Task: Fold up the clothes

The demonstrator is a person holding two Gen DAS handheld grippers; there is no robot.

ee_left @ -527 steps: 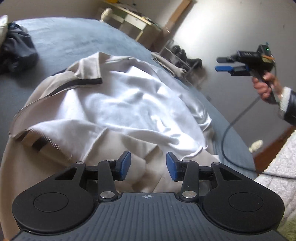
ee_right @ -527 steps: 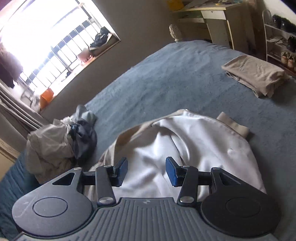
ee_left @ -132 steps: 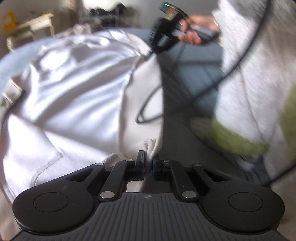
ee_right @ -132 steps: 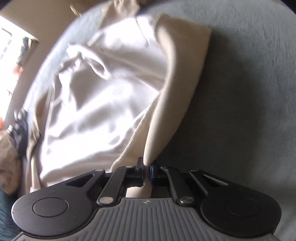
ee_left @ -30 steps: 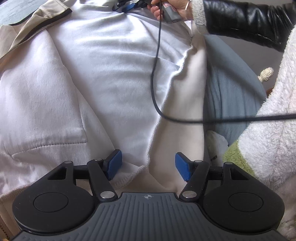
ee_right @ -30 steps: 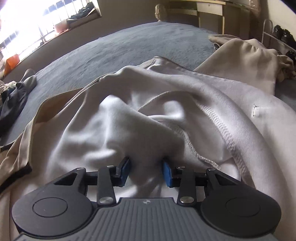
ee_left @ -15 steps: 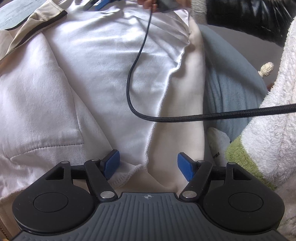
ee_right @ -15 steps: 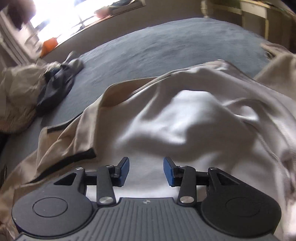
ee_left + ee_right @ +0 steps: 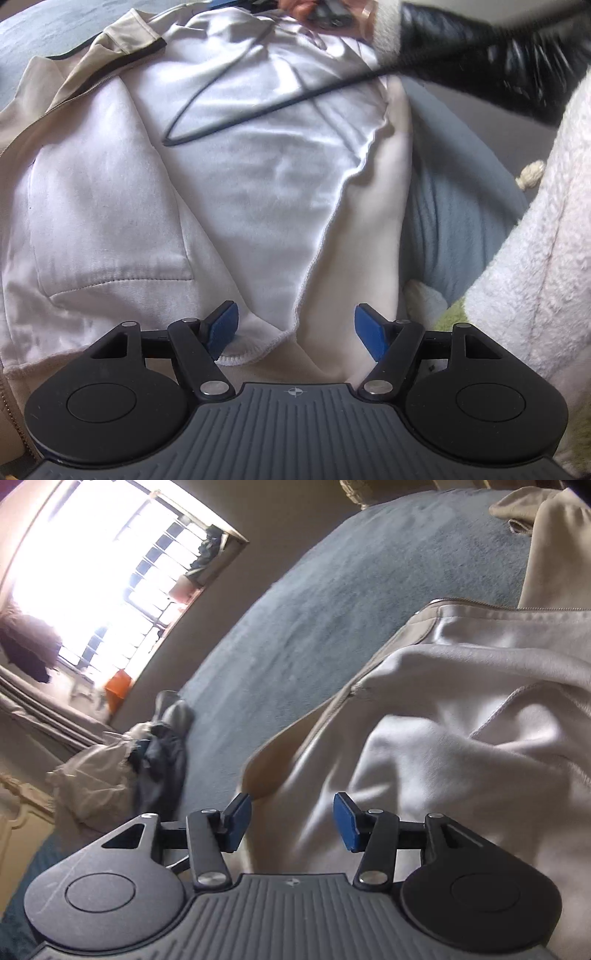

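Note:
A beige zip jacket with a white fleece lining (image 9: 240,177) lies spread open on the grey-blue bed (image 9: 454,206). My left gripper (image 9: 295,328) is open and empty just above its near hem. My right gripper (image 9: 291,819) is open and empty over the jacket's left edge (image 9: 424,738), near the zipper side. In the left wrist view the right gripper's handle and the hand on it (image 9: 325,9) show at the top, with its black cable (image 9: 258,107) lying across the lining.
A heap of unfolded clothes (image 9: 122,768) lies at the bed's far left below the bright window (image 9: 92,565). A beige folded garment (image 9: 517,506) lies at the far right. The person's fluffy white sleeve (image 9: 535,258) fills the right side of the left view.
My right gripper has swung left across the jacket toward its zipper edge and the clothes heap, staying open. Its cable has shifted up across the lining. My left gripper has stayed put and open.

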